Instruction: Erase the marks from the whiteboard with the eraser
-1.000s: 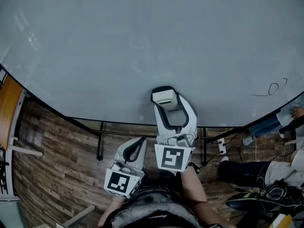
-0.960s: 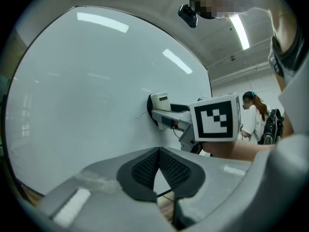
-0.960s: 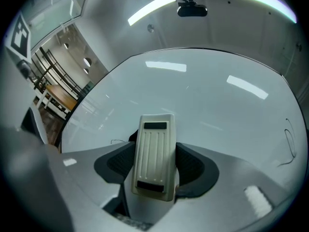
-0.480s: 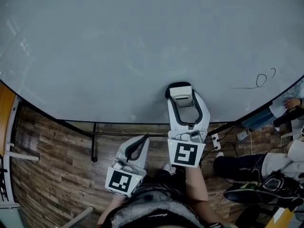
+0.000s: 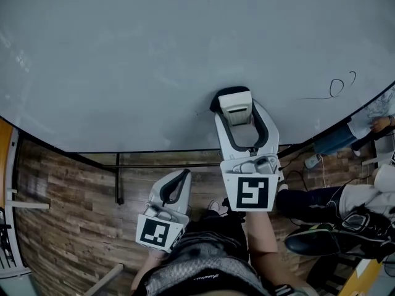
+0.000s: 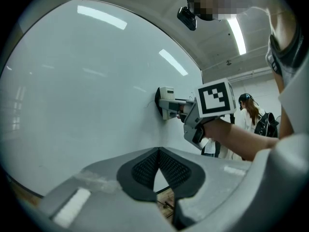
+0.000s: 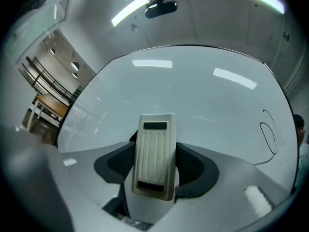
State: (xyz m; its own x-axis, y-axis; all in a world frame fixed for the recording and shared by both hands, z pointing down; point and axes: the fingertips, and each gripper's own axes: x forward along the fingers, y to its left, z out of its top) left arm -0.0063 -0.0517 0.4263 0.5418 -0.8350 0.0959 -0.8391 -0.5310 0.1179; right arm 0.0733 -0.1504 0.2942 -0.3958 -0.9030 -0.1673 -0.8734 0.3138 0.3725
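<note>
Right gripper (image 7: 155, 164) is clamping the white eraser (image 5: 236, 112), pressing it against the whiteboard (image 5: 154, 48) low down. Left gripper (image 6: 157, 167) is hanging clenched and empty. Next up, likely, sweeping right toward the looped mark (image 5: 336, 88).

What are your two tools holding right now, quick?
Left tool: closed, holding nothing.
Right tool: closed on the eraser.
</note>
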